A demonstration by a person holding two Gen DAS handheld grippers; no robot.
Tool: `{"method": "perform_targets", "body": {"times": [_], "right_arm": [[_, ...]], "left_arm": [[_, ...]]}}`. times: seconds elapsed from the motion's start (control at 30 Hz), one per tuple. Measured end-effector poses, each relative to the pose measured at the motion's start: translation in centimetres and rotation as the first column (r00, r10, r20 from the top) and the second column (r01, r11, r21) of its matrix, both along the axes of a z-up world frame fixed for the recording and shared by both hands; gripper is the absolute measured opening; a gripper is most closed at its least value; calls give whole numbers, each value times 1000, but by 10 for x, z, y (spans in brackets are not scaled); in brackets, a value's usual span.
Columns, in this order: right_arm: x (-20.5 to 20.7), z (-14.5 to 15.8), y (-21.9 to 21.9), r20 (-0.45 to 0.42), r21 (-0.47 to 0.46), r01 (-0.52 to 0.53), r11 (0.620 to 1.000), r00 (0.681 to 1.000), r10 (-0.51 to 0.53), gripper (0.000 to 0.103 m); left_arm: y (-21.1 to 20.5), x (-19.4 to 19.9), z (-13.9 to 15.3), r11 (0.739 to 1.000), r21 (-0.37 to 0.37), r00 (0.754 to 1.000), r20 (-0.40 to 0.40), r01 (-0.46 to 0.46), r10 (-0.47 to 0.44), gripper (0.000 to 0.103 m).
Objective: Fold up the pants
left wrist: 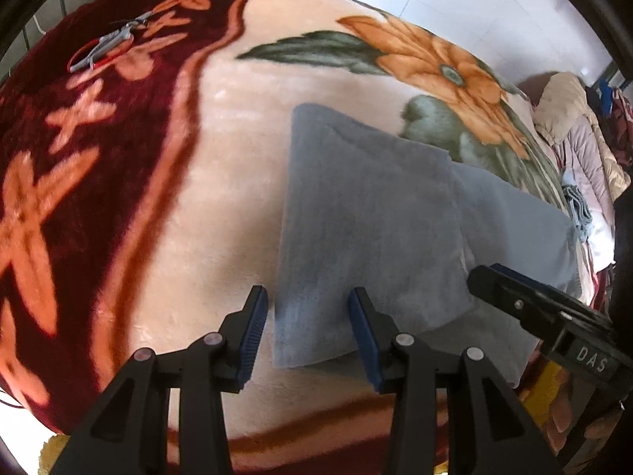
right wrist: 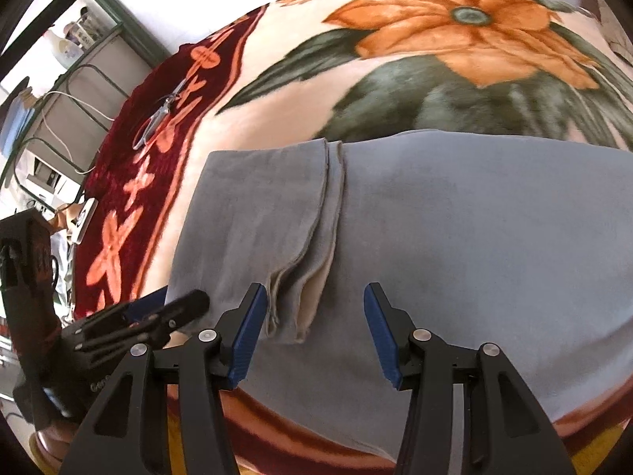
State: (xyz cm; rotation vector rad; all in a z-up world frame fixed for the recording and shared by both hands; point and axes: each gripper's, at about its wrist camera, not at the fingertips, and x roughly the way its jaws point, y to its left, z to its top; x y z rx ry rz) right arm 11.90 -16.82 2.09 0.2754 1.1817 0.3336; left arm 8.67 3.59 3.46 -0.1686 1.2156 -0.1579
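Observation:
Grey pants [left wrist: 368, 206] lie folded on a floral blanket [left wrist: 221, 182], the leg ends laid over the wider part. My left gripper [left wrist: 306, 332] hovers open over the near left corner of the folded layer, pads apart and pressing on nothing. From the lower right, my right gripper [left wrist: 488, 277] reaches over the pants. In the right wrist view the pants [right wrist: 474, 237] fill the centre, with the leg hems [right wrist: 316, 237] stacked just ahead of the fingers. My right gripper [right wrist: 316, 332] stands open above them, empty. My left gripper [right wrist: 180, 299] shows at lower left by the pants' edge.
Scissors [left wrist: 107, 45] [right wrist: 158, 118] lie on the dark red border of the blanket at the far left. A heap of clothes [left wrist: 573, 138] sits at the right end of the bed. A white device [right wrist: 85, 217] and a metal rack [right wrist: 79, 79] stand beyond the left edge.

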Motion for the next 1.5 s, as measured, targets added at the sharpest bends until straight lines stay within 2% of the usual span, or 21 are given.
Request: {"method": "perform_targets", "body": {"times": [0.23, 0.4, 0.47, 0.5, 0.6, 0.73, 0.97, 1.17, 1.37, 1.5], "right_arm": [[14, -10, 14, -26, -3, -1, 1000, 1000, 1, 53], [17, -11, 26, 13, -22, -16, 1000, 1000, 16, 52], [16, -9, 33, 39, -51, -35, 998, 999, 37, 35], [17, -8, 36, 41, -62, -41, 997, 998, 44, 20], [16, -3, 36, 54, -55, -45, 997, 997, 48, 5], [11, 19, 30, 105, -27, -48, 998, 993, 51, 5], [-2, 82, 16, 236, -80, -61, 995, 969, 78, 5], [-17, 122, -11, 299, -132, -33, 991, 951, 72, 5], [-26, 138, -48, 321, -208, -8, 978, 944, 75, 5], [-30, 137, -72, 315, -241, 24, 970, 947, 55, 5]], "left_arm": [[0, 0, -3, 1000, -2, 1000, 11, 0, 0, 46], [1, 0, -2, 1000, -20, 1000, 12, -8, 8, 46], [1, -1, 0, 1000, -20, 1000, 16, -9, 9, 47], [1, -2, 1, 1000, -18, 1000, 20, -7, 7, 47], [2, -3, 6, 1000, -11, 999, 31, -9, 10, 47], [8, -6, 15, 1000, -6, 998, 52, -25, 25, 47], [25, -9, 33, 997, -19, 993, 89, -75, 77, 47], [26, -9, 40, 995, -24, 991, 98, -94, 96, 47], [14, -11, 40, 997, -20, 993, 95, -69, 70, 47], [-1, -11, 41, 999, -6, 994, 99, -35, 36, 47]]}}
